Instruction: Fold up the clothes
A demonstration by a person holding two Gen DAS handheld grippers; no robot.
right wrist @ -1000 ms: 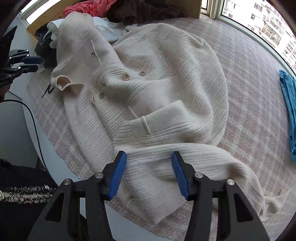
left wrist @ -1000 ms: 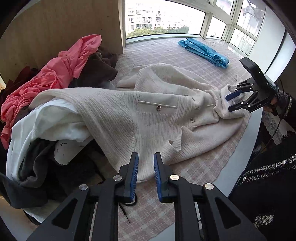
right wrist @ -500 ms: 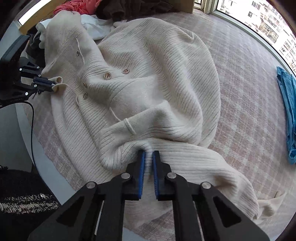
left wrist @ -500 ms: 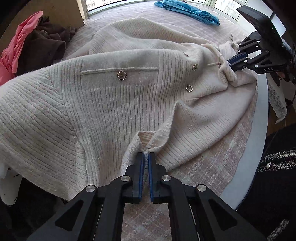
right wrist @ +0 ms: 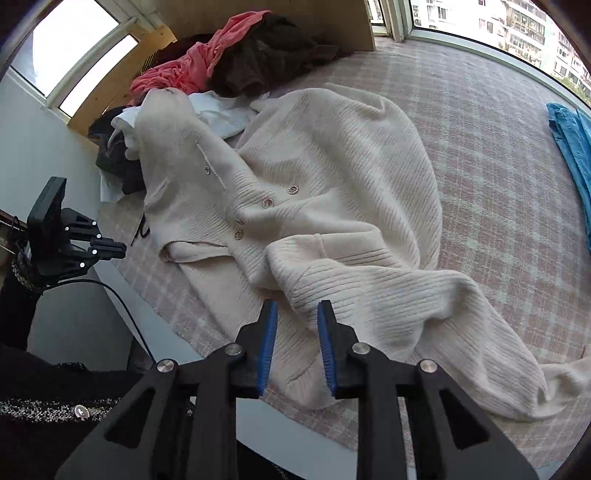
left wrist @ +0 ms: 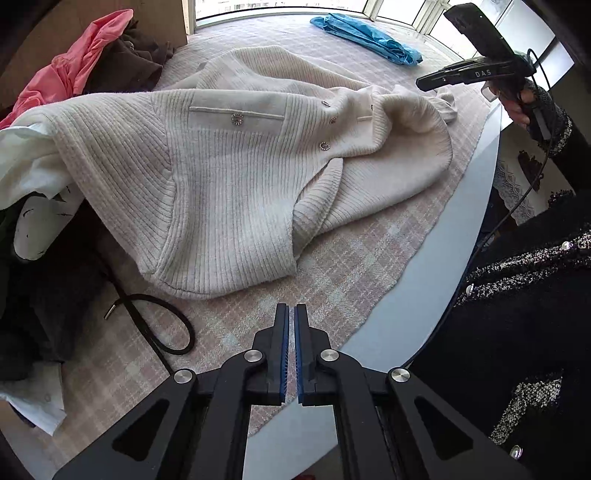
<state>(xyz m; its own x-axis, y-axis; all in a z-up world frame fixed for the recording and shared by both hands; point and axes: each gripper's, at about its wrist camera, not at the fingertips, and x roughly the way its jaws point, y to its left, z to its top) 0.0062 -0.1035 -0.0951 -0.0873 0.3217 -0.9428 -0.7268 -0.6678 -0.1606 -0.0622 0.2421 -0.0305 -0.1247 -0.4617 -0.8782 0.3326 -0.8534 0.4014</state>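
The left gripper [left wrist: 290, 314] is hovering pressed together, holding nothing, near the cardigan [left wrist: 236, 184]; the right gripper [right wrist: 293, 314] is hanging spread above it.

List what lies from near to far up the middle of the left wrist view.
left gripper → plaid cloth → cream cardigan → blue garment → window
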